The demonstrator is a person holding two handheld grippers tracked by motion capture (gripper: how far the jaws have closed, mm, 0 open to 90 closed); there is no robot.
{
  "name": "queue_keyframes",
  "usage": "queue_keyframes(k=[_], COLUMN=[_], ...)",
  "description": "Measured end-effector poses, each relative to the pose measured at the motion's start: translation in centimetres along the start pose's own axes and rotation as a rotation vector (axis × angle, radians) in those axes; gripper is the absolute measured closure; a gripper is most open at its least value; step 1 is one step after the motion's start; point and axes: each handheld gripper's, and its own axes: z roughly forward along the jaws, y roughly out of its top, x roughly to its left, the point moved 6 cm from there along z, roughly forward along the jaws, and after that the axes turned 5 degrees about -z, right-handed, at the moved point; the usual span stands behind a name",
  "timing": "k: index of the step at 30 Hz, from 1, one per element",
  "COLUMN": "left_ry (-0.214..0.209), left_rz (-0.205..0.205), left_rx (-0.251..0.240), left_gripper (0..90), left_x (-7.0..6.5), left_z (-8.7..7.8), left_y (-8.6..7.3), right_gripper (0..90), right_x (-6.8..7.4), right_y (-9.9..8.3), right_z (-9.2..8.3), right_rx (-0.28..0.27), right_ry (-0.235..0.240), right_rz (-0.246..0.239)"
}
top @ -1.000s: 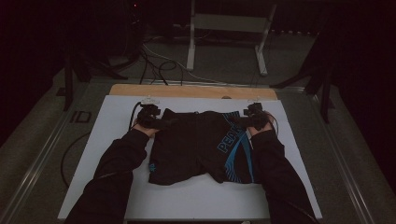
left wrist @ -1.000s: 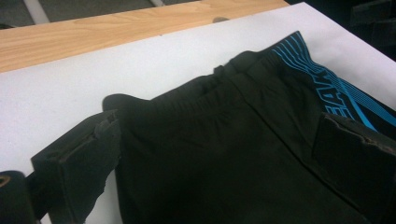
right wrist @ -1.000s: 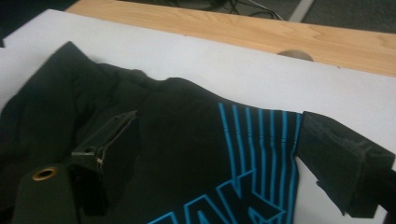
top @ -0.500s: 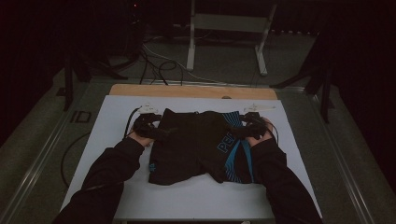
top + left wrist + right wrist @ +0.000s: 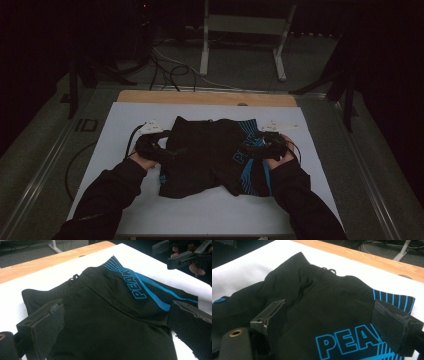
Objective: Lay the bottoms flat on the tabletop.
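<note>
A pair of black shorts is lying flat on the white table cover, about in the middle of it. On the shorts a blue striped band is running down one side, and blue letters "PEAK" are standing beside the stripes. A thin drawstring is resting at the waistband, on the far edge of the shorts.

The left gripper is sitting at the left edge of the shorts, with its jaws standing wide apart over the black cloth and gripping nothing. In the left gripper view the cloth is spreading between the two jaws. The right gripper is sitting at the right edge of the shorts, over the blue print, and its jaws are also spread wide and empty. I cannot tell if the jaw tips are touching the cloth.

The person's dark sleeves are coming in from the near side of the shorts. Beyond the shorts, past the white cover, a bare wooden strip of the table is showing. Farther behind it, cables are lying on the floor beside a light metal frame.
</note>
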Motion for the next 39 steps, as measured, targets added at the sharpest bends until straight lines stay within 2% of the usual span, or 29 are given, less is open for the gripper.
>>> queue_keyframes(k=[5,13,19,23,26,28,29,30,33,35,36,37,39], left_ry=[-0.011,-0.061,-0.104,-0.135,-0.181,-0.178,-0.178,-0.163,-0.105,-0.099,-0.074,-0.069,-0.060], left_rz=[0.003,0.029,0.077,0.104,0.153,0.179,0.179,0.207,0.237,0.238,0.242,0.250,0.261], left_rx=[0.000,0.001,0.008,0.021,0.066,0.096,0.096,0.142,0.186,0.197,0.216,0.226,0.256], left_gripper=[1.9,1.6,2.0,4.8,9.3,14.3,15.7,15.7,24.3,28.1,28.1,35.0,41.3], left_x=[-0.4,-2.2,-3.7,-4.3,-5.3,-5.4,-5.4,-5.2,-4.2,-3.8,-3.0,-2.7,-2.2], left_z=[-0.7,-1.9,-2.9,-3.4,-3.8,-3.9,-3.9,-3.9,-3.9,-4.0,-3.8,-3.7,-3.5], left_y=[-0.8,-2.5,-4.3,-5.5,-7.5,-8.5,-8.5,-9.8,-11.3,-11.8,-12.5,-12.7,-13.2], right_gripper=[14.2,14.1,14.1,14.1,14.1,14.1,14.1,14.2,14.2,14.2,14.2,14.2,14.2], right_x=[0.7,1.5,2.3,2.6,2.8,2.8,2.8,2.8,2.8,2.8,2.8,2.8,2.8], right_y=[-0.8,-2.6,-3.9,-4.2,-4.3,-4.5,-4.5,-4.5,-4.7,-4.7,-4.7,-4.7,-4.7], right_z=[-0.9,-2.0,-2.8,-3.2,-3.7,-3.8,-3.8,-3.8,-4.0,-4.0,-4.0,-3.9,-3.9], right_rx=[-0.018,-0.017,-0.014,-0.012,-0.019,-0.014,-0.014,-0.015,-0.012,-0.011,-0.011,-0.013,-0.015], right_ry=[0.019,0.023,0.039,0.043,0.044,0.045,0.045,0.047,0.047,0.048,0.047,0.045,0.046], right_rz=[0.003,-0.019,-0.019,-0.038,-0.037,-0.033,-0.033,-0.031,-0.030,-0.028,-0.026,-0.031,-0.030])
